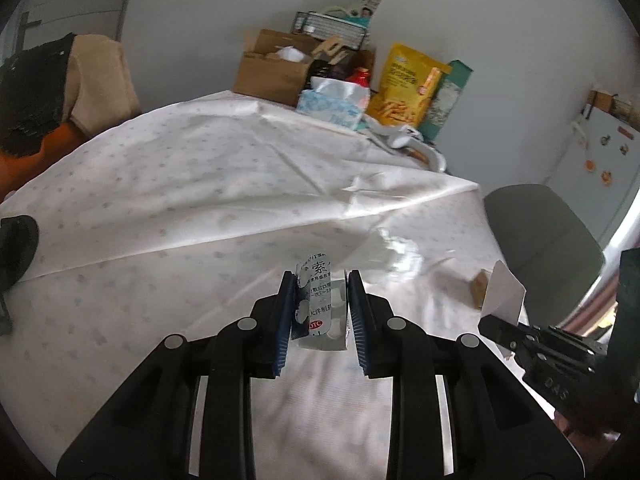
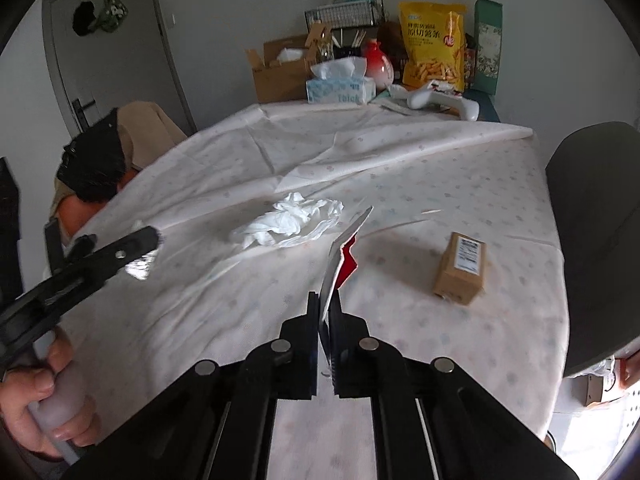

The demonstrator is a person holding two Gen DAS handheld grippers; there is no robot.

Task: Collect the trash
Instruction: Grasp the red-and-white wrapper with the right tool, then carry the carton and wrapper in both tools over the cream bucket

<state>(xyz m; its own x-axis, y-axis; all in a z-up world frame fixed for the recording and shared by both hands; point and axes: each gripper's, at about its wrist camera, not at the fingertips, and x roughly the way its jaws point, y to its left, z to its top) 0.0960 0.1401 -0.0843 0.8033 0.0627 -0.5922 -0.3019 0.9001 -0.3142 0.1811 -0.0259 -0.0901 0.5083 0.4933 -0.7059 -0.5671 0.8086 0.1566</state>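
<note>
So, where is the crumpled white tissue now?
In the right wrist view the crumpled white tissue lies on the tablecloth, left of the small brown box and beyond the right tongs.

My right gripper (image 2: 325, 300) is clamped on a torn silver wrapper with a red inside (image 2: 342, 256), held upright above the pale dotted tablecloth (image 2: 400, 168). A crumpled white tissue (image 2: 288, 220) lies just beyond it, a small brown cardboard box (image 2: 460, 268) to its right. My left gripper (image 2: 144, 248) hovers at the left edge.
</note>
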